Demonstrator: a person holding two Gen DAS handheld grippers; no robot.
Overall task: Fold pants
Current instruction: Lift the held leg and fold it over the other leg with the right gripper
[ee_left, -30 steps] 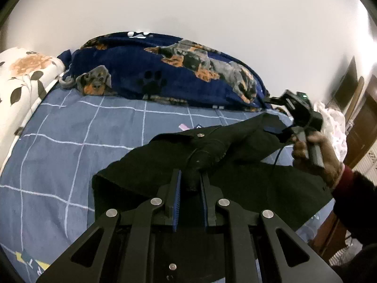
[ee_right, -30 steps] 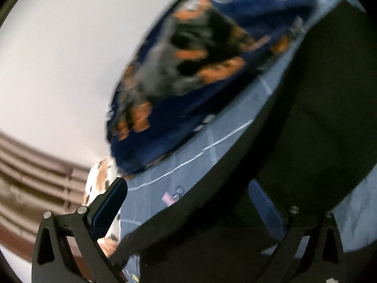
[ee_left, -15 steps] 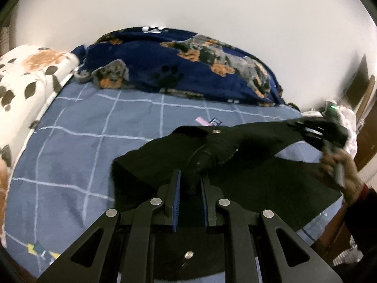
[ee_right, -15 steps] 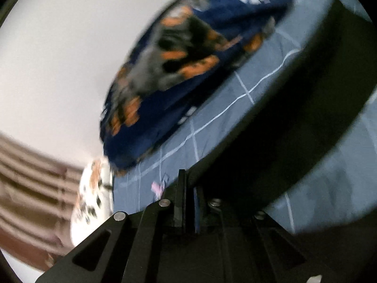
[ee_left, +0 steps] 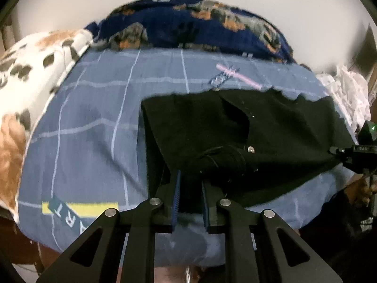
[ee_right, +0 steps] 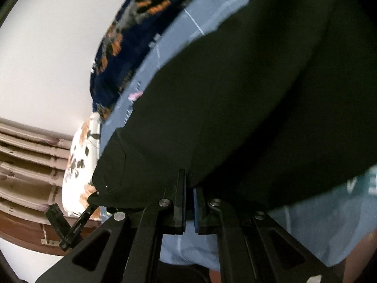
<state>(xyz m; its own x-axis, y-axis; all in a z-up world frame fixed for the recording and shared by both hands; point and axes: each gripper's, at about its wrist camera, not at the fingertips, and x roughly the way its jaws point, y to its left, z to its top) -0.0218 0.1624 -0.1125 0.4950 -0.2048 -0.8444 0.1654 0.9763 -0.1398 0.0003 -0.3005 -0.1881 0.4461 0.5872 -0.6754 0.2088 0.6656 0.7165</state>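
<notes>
The black pants (ee_left: pixel 271 141) lie spread on the bed (ee_left: pixel 94 118), near its front edge. The left gripper (ee_left: pixel 190 184) has its fingers closed on a bunched bit of the pants. The right gripper (ee_right: pixel 189 188) has its fingers closed on the edge of the pants too. A dog blanket (ee_left: pixel 200 28) sits at the far side, and a flowery pillow (ee_left: pixel 30 70) is on the left.

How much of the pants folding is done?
Only a start. The black pants lie spread on the blue bedsheet, one half already doubled over. The left gripper and right gripper each pinch an edge. The neat final folds are left.
</notes>
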